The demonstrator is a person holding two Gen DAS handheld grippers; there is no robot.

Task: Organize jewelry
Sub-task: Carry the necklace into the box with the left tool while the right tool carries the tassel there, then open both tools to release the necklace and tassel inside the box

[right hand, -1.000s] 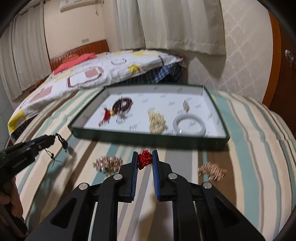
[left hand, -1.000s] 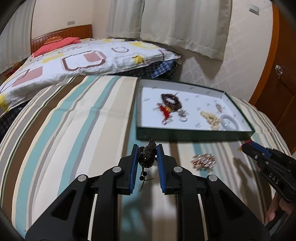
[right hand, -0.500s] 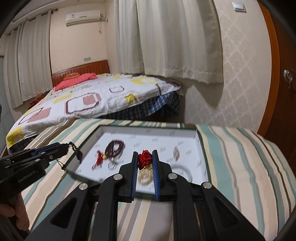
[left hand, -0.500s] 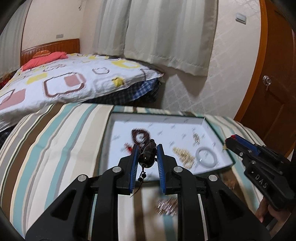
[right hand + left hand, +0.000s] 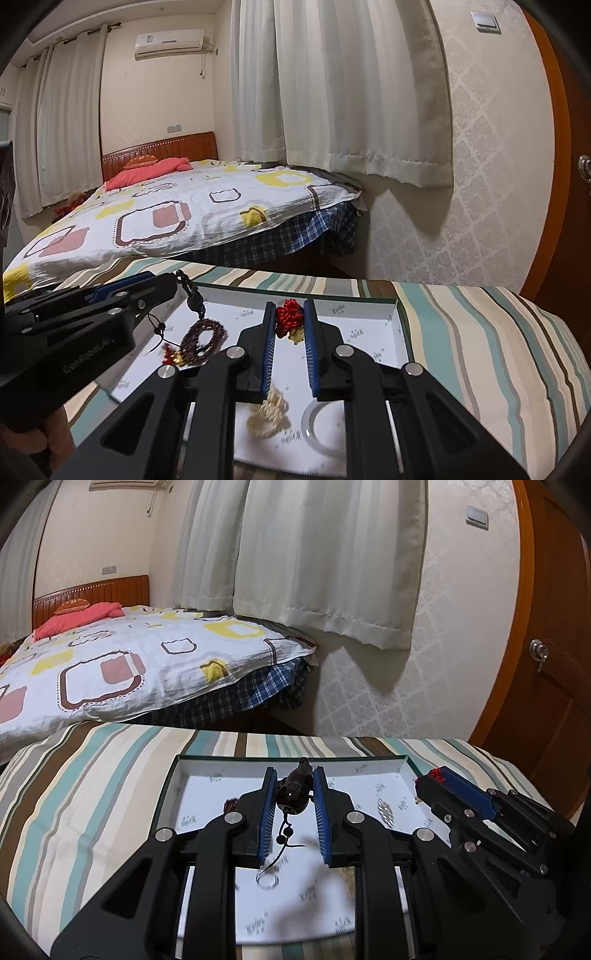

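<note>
My left gripper (image 5: 294, 775) is shut on a dark brown bead pendant (image 5: 293, 794) with a black cord hanging from it, held above the white-lined green tray (image 5: 170, 794). It also shows in the right wrist view (image 5: 173, 282) with the pendant (image 5: 194, 302) dangling. My right gripper (image 5: 290, 306) is shut on a red knotted ornament (image 5: 290, 317) over the same tray (image 5: 400, 325). In the tray lie a dark bead bracelet (image 5: 207, 338), a gold chain (image 5: 269, 415), a white bangle (image 5: 314, 421) and a small ring (image 5: 266, 880).
The tray rests on a striped cloth (image 5: 85, 797). Behind it is a bed with a patterned quilt (image 5: 122, 664), curtains (image 5: 314, 554) and a wallpapered wall. A wooden door (image 5: 550, 646) stands at the right.
Both grippers have lifted from the striped cloth and moved forward over the tray, each still holding its piece. The loose pieces on the cloth have dropped out of view.
</note>
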